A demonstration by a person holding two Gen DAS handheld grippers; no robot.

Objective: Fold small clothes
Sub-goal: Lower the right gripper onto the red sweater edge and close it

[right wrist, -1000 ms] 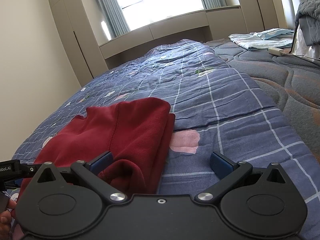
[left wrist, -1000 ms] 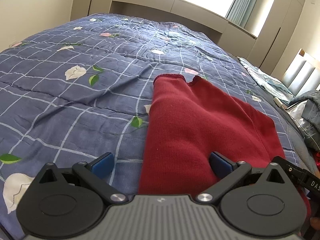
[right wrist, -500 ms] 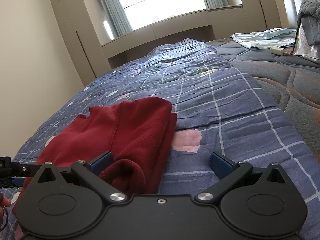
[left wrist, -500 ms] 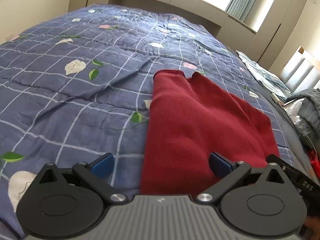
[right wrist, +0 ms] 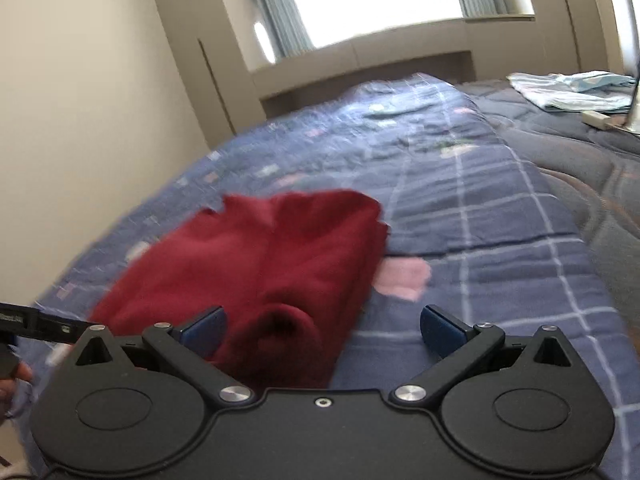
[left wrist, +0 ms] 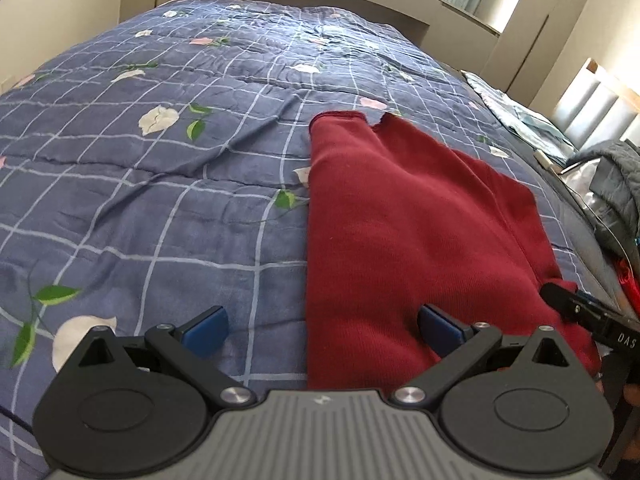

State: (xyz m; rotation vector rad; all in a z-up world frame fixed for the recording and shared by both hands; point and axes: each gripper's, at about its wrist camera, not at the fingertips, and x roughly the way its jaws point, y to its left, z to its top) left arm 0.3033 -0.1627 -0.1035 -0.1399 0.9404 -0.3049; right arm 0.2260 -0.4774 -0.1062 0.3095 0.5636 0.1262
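Observation:
A dark red knit garment point(left wrist: 408, 216) lies folded lengthwise on the blue checked floral quilt point(left wrist: 160, 184). Its left folded edge runs straight away from me and a cuffed end points to the far side. My left gripper point(left wrist: 322, 326) is open just above the garment's near left edge, nothing between its blue pads. In the right wrist view the same garment point(right wrist: 280, 256) shows with a rolled sleeve opening nearest me. My right gripper point(right wrist: 322, 326) is open over the garment's near right corner. The other gripper's black tip point(left wrist: 588, 312) peeks in at the right.
A grey mattress strip point(right wrist: 600, 184) borders the quilt on the right, with light blue folded cloth point(right wrist: 572, 88) and a white adapter point(right wrist: 596, 118) on it. A dark grey jacket point(left wrist: 616, 188) hangs at the bedside. A wall point(right wrist: 80, 120) and built-in cabinets point(right wrist: 360, 56) ring the bed.
Both grippers have tilted and shifted over the near end of the garment, the right one moving fast enough to blur its view. The garment lies as before; both stay open.

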